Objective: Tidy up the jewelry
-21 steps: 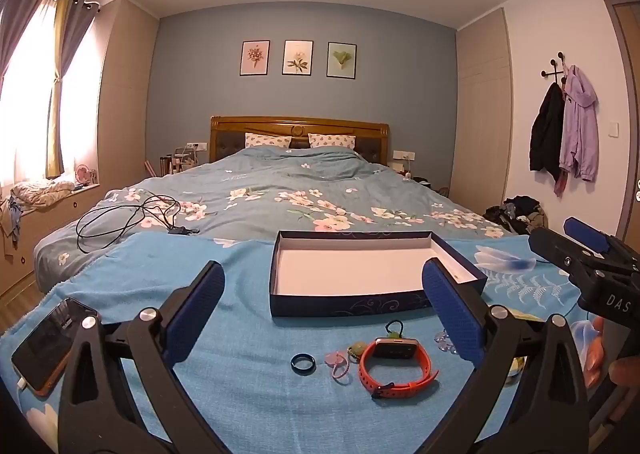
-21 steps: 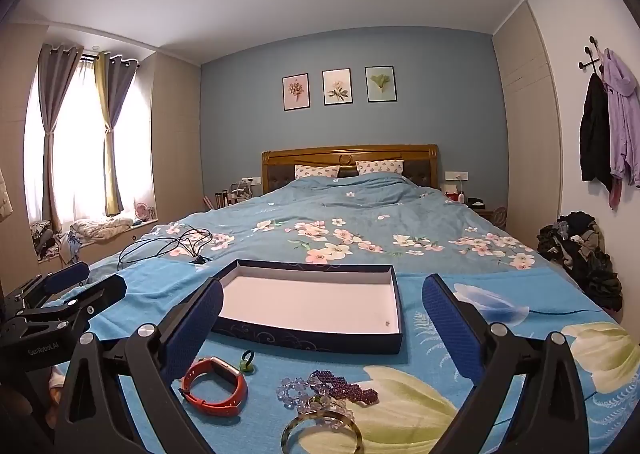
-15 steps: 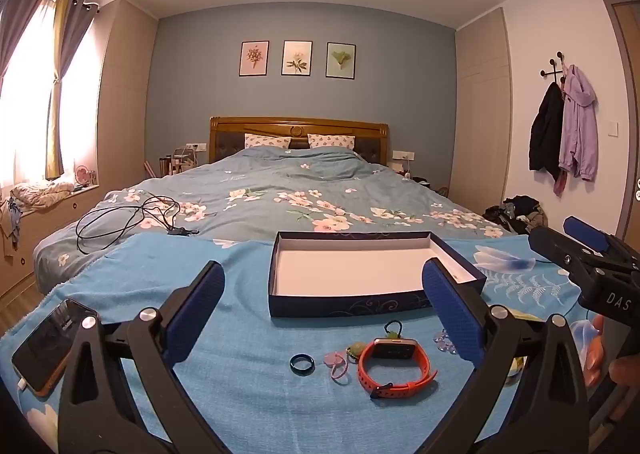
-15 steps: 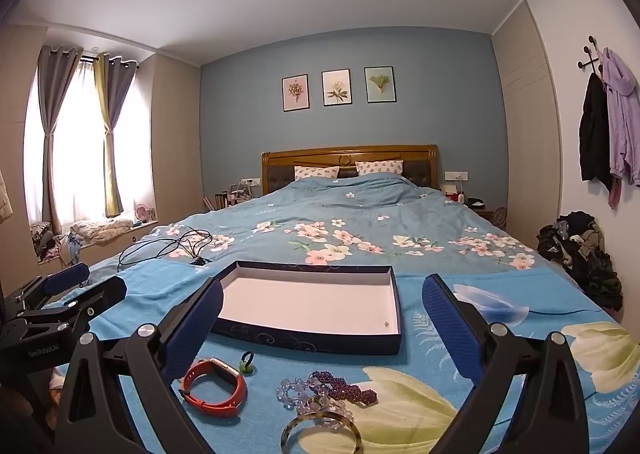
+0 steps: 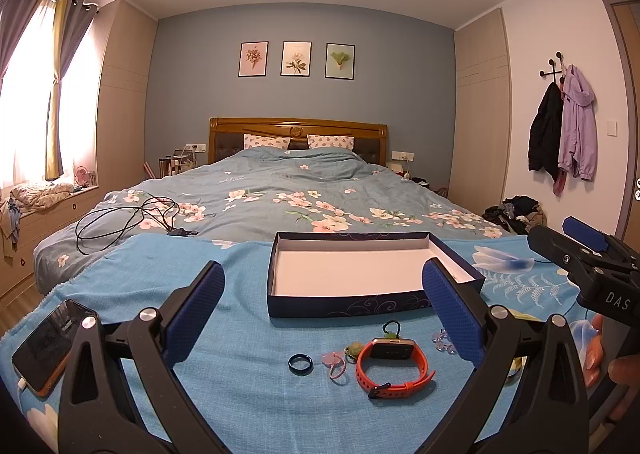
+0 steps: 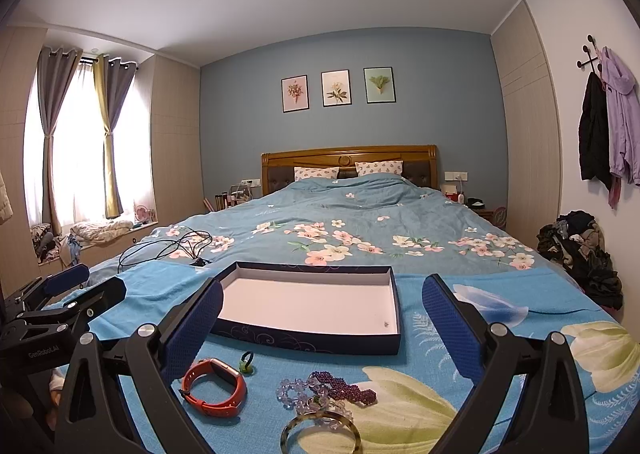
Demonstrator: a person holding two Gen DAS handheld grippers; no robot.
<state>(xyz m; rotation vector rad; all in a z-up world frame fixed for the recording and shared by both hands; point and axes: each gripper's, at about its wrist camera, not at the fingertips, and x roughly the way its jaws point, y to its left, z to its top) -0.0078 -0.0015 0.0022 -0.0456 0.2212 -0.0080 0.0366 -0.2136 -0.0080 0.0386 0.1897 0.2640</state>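
Note:
A dark blue box (image 5: 348, 304) with a bare white floor lies on the blue bedspread; it also shows in the right wrist view (image 6: 312, 338). In front of it lie an orange watch band (image 5: 394, 368), a dark ring (image 5: 301, 365), a pink charm (image 5: 334, 363) and a green bead loop (image 5: 390, 330). The right wrist view shows the watch band (image 6: 214, 388), purple beads (image 6: 344, 390), clear beads (image 6: 290, 394) and a bangle (image 6: 320, 434). My left gripper (image 5: 323, 314) is open and empty above the jewelry. My right gripper (image 6: 322, 328) is open and empty above the beads.
A phone (image 5: 44, 346) lies at the near left of the bedspread. A black cable (image 5: 128, 218) is coiled on the bed behind it. Clothes are piled on the floor at the right (image 6: 580, 254). The right gripper shows at the right edge of the left wrist view (image 5: 580, 258).

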